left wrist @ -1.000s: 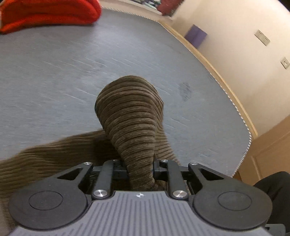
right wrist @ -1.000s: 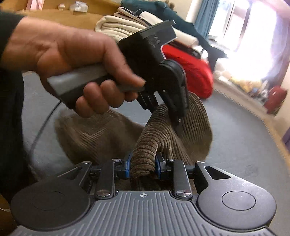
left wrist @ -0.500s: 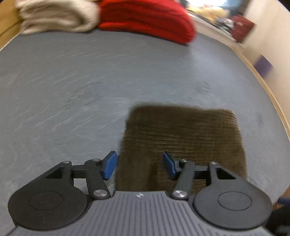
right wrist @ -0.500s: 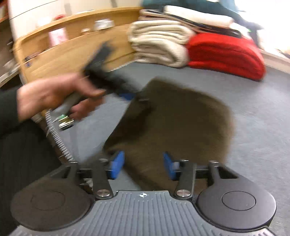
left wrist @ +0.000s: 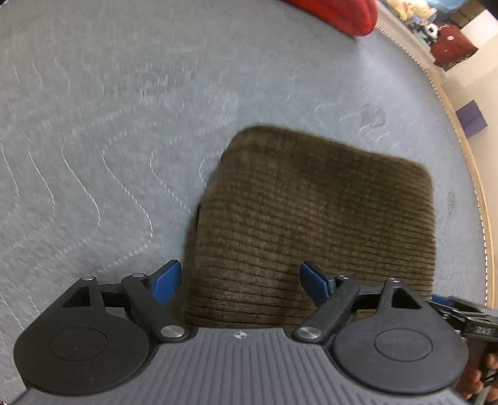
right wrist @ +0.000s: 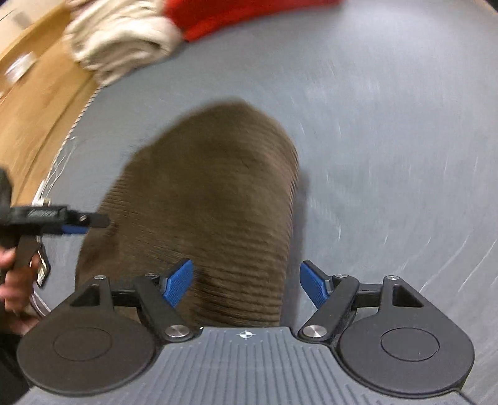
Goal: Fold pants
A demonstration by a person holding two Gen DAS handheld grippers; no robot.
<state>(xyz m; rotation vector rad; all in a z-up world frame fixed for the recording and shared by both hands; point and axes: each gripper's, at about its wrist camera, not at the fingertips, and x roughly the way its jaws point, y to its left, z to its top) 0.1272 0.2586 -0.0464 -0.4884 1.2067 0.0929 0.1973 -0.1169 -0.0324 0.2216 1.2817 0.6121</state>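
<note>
Your right-wrist view is smeared with motion blur. At its far left, your left hand [right wrist: 12, 280] is cut off by the frame edge, and the label on that gripper's handle is too blurred to read. The cream folded blanket [right wrist: 118, 40] and red blanket [right wrist: 236, 15] are cropped at the top. The brown corduroy pants [left wrist: 311, 224] lie folded on the grey quilted mattress [left wrist: 93, 124]. Your left gripper [left wrist: 239, 282] is spreading its jaws, pads clear of the cloth between them. Your right gripper [right wrist: 246, 282] is widening too, its left pad over the pants, gripping nothing. No writing is legible.
</note>
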